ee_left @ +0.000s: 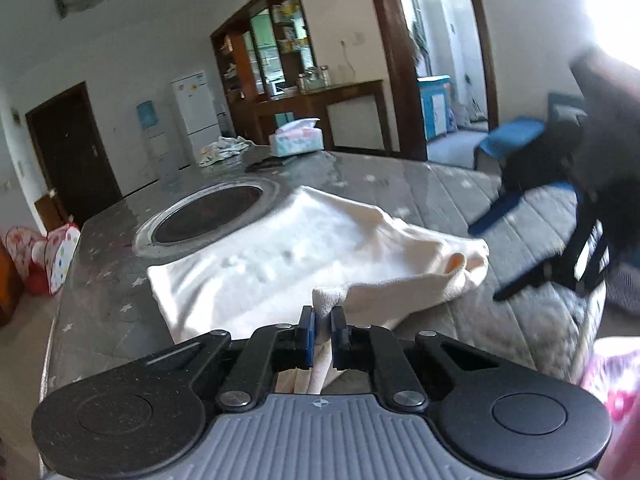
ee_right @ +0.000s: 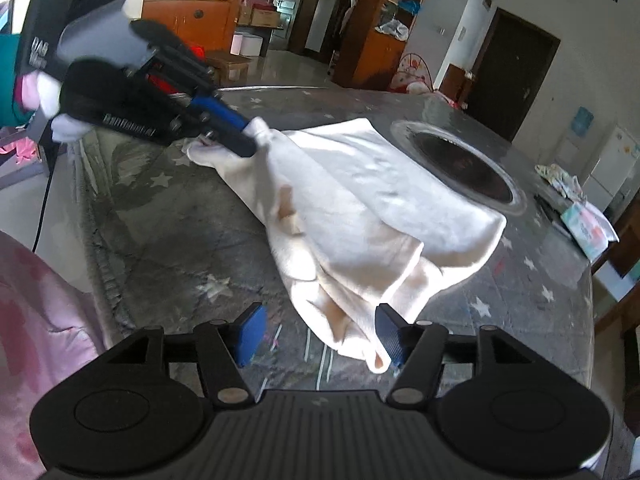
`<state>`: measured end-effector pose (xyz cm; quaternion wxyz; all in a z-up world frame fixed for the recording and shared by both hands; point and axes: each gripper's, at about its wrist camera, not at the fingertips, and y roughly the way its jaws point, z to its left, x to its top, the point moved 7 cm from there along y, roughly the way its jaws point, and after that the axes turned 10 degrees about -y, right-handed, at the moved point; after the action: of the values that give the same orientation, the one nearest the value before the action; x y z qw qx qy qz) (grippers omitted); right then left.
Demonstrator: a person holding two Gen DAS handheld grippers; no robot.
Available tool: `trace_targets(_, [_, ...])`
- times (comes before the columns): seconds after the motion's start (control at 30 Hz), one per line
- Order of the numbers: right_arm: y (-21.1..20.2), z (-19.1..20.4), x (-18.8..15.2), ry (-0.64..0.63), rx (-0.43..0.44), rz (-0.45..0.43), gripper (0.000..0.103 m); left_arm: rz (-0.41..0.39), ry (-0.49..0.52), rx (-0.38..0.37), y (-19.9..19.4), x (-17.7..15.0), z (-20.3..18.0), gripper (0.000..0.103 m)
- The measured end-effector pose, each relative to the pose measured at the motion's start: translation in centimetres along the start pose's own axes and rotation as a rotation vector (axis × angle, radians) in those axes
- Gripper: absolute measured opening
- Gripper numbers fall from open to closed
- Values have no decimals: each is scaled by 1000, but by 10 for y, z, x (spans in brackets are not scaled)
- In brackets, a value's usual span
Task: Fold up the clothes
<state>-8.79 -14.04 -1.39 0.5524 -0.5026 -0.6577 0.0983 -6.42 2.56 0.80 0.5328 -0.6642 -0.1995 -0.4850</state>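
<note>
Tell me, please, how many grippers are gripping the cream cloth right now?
1. The left gripper is shut on a bunched corner of the cream cloth. The right gripper is open at the cloth's near end, not clamping it.

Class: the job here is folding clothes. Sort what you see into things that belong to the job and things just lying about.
Belongs to the job:
cream garment
left tool, clamped on the garment
right tool, open

Just lying about:
tissue box
crumpled cloth
round glass insert
</note>
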Motion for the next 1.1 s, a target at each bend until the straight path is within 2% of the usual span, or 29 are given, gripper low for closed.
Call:
trace_targets(0.23, [29, -4, 15, -62, -2, -59, 62, 8, -61, -29, 10, 15, 13, 8])
trace_targets(0.3, [37, -6, 17, -86, -3, -55, 54, 14, -76, -34, 12, 16, 16, 8])
trace_targets(0.37, [40, -10, 17, -72, 22, -52, 40, 18, -76, -40, 11, 13, 16, 9])
trace_targets(0.4, [42, -12, 17, -64, 35, -51, 36, 21, -73, -43, 10, 10, 15, 9])
trace_targets(0.47, [41, -16, 17, -39, 49, -49, 23, 25, -57, -42, 7, 4, 12, 12])
trace_targets(0.57, [41, -21, 19, 0, 68, -47, 15, 32, -26, -33, 0, -8, 7, 16])
trace_targets(0.67, [41, -26, 20, 38, 87, -45, 13, 40, 5, -19, -6, -21, 2, 20])
trace_targets(0.8, [42, -30, 21, 75, 100, -43, 13, 44, 50, 17, -10, -35, -1, 40])
trace_targets(1.03, [42, -33, 24, 90, 98, -42, 13, 60, 158, 67, -8, -54, 0, 41])
trace_targets(1.1, [42, -31, 23, 79, 91, -39, 14, 57, 170, 73, -7, -55, 2, 39])
